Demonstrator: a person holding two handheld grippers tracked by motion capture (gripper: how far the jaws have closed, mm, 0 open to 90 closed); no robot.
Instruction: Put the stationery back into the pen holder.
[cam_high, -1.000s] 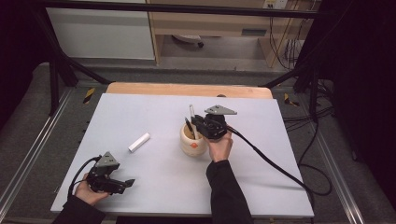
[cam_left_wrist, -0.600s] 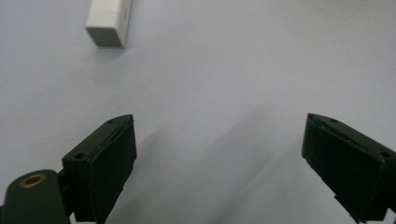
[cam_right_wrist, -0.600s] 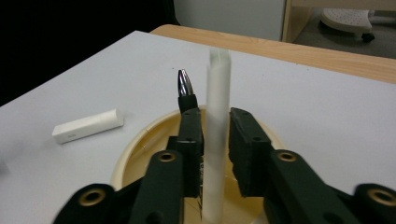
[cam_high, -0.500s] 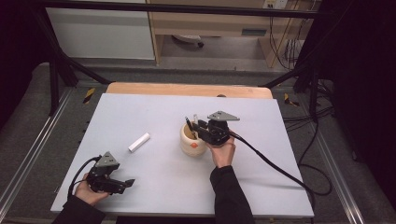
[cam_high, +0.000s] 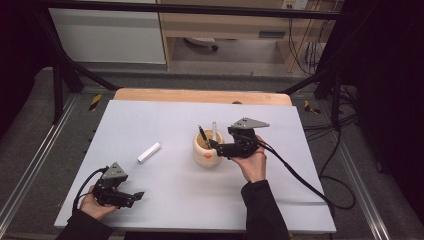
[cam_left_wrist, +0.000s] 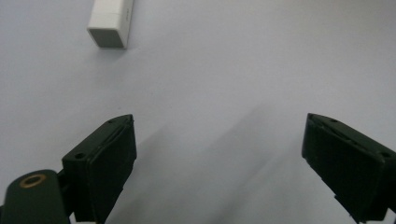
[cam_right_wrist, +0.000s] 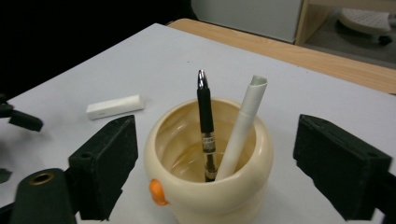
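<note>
High view: the right tool (cam_high: 216, 146) sits just at the near-right side of the cream pot (cam_high: 206, 149), which stands near the middle of the bench (cam_high: 300, 150). A second ago this tool was over the pot's rim; it has since drawn back toward the right edge and now holds nothing. A black pen (cam_high: 202, 136) and a white pen (cam_high: 214, 131) stand upright in the pot, so I judge a pen has just been dropped in. A white eraser-like block (cam_high: 149, 152) lies loose to the pot's left, well apart. The left tool (cam_high: 135, 196) rests by the near-left corner, unmoved.

Left gripper view: the jaws stand wide apart over bare bench, with the white block (cam_left_wrist: 110, 21) ahead of them and untouched.

Right gripper view: the jaws gape on either side of the pot (cam_right_wrist: 208, 163), clear of it; the black pen (cam_right_wrist: 205, 123) and white pen (cam_right_wrist: 243, 126) lean inside. The block looks like the next thing to fetch
</note>
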